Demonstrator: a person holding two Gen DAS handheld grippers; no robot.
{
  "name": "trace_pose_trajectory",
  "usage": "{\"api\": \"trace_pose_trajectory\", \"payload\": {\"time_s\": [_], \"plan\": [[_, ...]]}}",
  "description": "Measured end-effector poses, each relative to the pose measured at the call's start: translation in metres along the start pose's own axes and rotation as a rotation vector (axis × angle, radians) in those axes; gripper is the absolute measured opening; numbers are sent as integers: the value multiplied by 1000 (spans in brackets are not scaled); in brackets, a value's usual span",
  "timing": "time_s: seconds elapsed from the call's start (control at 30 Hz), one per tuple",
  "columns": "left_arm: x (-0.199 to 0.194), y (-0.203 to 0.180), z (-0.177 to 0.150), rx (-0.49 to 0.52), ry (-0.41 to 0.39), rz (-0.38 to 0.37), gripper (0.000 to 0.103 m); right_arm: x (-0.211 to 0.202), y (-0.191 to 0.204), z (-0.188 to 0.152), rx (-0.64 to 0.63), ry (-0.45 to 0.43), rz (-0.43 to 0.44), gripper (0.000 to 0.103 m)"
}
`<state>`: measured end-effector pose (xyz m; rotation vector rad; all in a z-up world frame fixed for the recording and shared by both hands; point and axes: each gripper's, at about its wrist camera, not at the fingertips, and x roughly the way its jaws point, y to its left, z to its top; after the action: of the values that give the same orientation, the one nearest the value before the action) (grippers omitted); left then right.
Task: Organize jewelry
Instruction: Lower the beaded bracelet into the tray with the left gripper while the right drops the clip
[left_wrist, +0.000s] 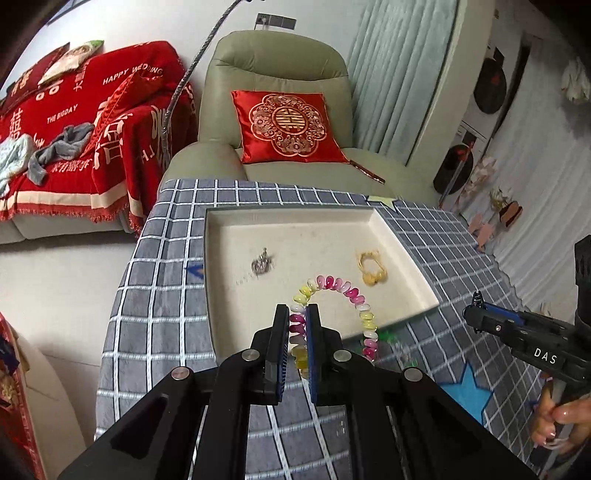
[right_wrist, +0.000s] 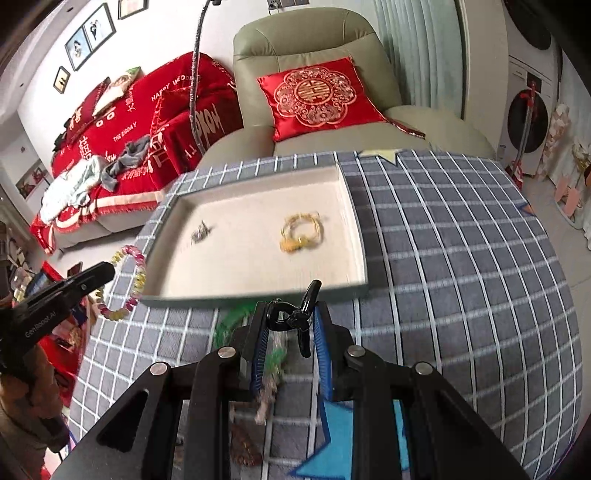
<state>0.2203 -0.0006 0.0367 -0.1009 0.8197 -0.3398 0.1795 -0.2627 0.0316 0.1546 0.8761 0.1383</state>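
Observation:
My left gripper (left_wrist: 297, 312) is shut on a bracelet of pink, yellow and white beads (left_wrist: 347, 291) and holds it above the near edge of the cream tray (left_wrist: 221, 295); the bracelet also shows in the right wrist view (right_wrist: 136, 273). A silver piece (left_wrist: 263, 263) and a gold bracelet (left_wrist: 371, 267) lie in the tray. My right gripper (right_wrist: 290, 314) is shut on a black clip (right_wrist: 304, 317) with a blurred green and beige piece hanging below it, just in front of the tray (right_wrist: 354, 229). It also shows in the left wrist view (left_wrist: 476, 306).
The tray sits on a table with a grey checked cloth (right_wrist: 461, 258) bearing blue star patches (left_wrist: 467, 391). A green armchair with a red cushion (left_wrist: 288, 125) stands behind the table. A sofa with red covers (left_wrist: 74, 140) is at the left.

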Motion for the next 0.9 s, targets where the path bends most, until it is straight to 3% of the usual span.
{"api": "trace_pose_trajectory", "payload": {"time_s": [0.43, 0.9], "plan": [[52, 5, 33, -4, 36, 34, 23, 51, 7, 52, -25, 19, 6, 26], [129, 7, 34, 43, 153, 118, 23, 134, -5, 87, 3, 79, -20, 26]]}}
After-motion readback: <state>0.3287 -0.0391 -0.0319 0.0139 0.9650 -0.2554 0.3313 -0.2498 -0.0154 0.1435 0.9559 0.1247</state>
